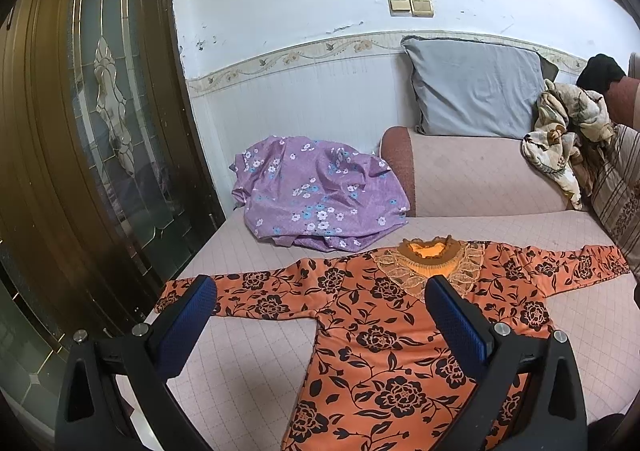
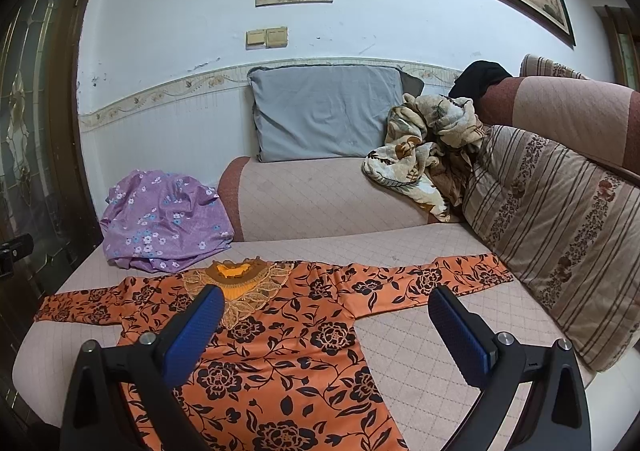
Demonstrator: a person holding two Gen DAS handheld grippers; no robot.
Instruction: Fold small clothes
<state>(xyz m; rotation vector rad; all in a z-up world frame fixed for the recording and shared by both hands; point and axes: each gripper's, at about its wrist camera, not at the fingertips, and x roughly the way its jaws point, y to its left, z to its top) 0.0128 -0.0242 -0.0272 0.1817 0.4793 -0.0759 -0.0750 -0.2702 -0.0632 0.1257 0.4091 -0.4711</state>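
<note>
Step looks like pre-fold: orange floral top (image 1: 384, 339) lies flat, sleeves spread, on the sofa seat (image 1: 248, 355) toward its front edge, w/ left gripper (image 1: 320, 295) and right gripper (image 2: 326, 301) both hovering above it, jaws wide, holding nothing. Next move prob. needs each gripper to pinch a sleeve end or hem corner and bring it inward. No readable brand, label or writing anywhere.

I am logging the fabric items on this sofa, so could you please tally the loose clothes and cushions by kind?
Spread-out garment: 1, the orange floral top.
Crumpled cloths: 2, purple floral cloth, cream floral cloth.
Cushions: 2, grey cushion, striped cushion.
Total: 5.
</note>
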